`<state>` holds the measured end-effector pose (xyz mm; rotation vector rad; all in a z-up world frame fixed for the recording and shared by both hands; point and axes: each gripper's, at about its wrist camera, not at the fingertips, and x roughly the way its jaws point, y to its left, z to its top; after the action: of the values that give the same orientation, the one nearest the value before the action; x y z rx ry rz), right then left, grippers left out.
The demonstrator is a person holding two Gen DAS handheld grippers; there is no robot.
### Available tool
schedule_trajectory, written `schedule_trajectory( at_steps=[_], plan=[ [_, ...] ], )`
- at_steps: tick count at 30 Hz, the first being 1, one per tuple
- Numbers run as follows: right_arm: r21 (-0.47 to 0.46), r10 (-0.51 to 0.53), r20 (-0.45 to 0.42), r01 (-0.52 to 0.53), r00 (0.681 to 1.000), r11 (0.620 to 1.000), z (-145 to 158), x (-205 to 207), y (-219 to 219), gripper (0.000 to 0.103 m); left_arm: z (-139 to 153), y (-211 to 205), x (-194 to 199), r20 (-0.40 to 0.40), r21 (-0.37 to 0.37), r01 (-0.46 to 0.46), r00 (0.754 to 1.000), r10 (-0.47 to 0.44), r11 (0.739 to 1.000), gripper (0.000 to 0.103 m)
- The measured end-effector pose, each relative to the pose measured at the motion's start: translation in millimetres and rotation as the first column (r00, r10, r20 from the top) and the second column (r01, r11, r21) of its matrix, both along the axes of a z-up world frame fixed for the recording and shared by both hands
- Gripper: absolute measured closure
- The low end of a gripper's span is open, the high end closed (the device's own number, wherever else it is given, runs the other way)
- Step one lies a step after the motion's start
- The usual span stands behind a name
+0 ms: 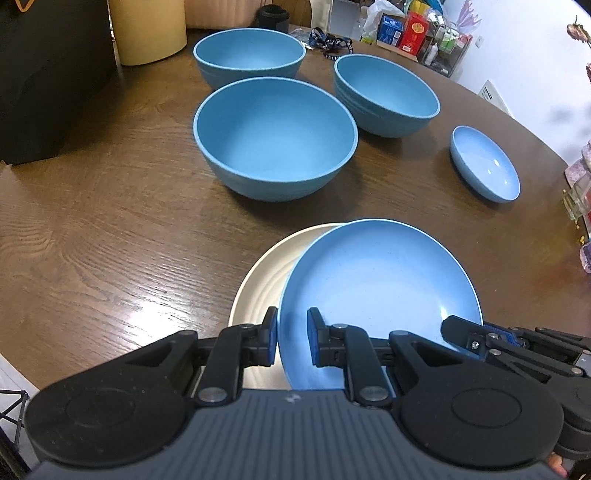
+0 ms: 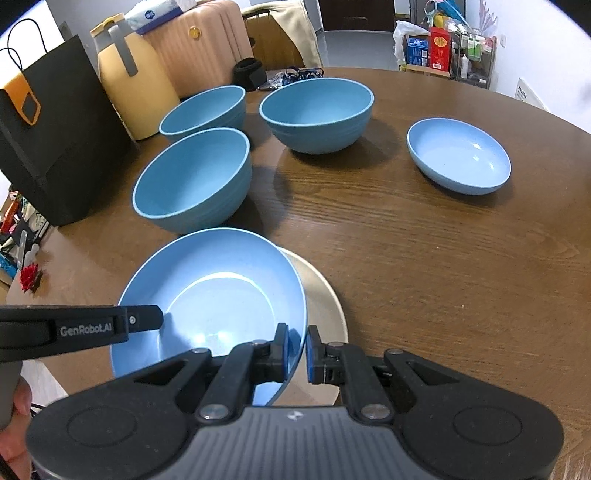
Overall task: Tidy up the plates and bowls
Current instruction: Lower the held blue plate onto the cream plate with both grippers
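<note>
A light blue plate point(image 1: 376, 291) point(image 2: 221, 295) is gripped at two opposite edges. My left gripper point(image 1: 293, 336) is shut on its left rim, and my right gripper point(image 2: 298, 350) is shut on its right rim. Each view also shows the other gripper's tip at the plate: the right gripper point(image 1: 458, 332) and the left gripper point(image 2: 147, 321). The blue plate overlaps a cream plate point(image 1: 258, 284) point(image 2: 325, 306) lying on the table; whether they touch I cannot tell. Farther back stand three blue bowls point(image 1: 275, 136) point(image 2: 192, 177) and a small blue plate point(image 1: 484, 164) point(image 2: 458, 155).
On the wooden table point(image 2: 424, 258), a black paper bag point(image 2: 62, 140) and a yellow jug point(image 2: 133, 85) stand at the left rear. A dark cup and cords point(image 1: 273, 16) lie behind the bowls. Boxes and bottles point(image 2: 439, 44) crowd a shelf beyond the far edge.
</note>
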<state>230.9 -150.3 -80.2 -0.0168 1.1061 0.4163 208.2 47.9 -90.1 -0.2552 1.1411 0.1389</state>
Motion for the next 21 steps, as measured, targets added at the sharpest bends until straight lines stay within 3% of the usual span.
schedule_trajectory(
  at_steps=[21],
  plan=[
    [-0.052, -0.039, -0.044, 0.037, 0.998, 0.998, -31.8, -1.8, 10.6, 0.094, -41.3, -6.7, 6.5, -0.059, 0.074, 0.107, 0.993, -0.102, 0.992, 0.086]
  ],
)
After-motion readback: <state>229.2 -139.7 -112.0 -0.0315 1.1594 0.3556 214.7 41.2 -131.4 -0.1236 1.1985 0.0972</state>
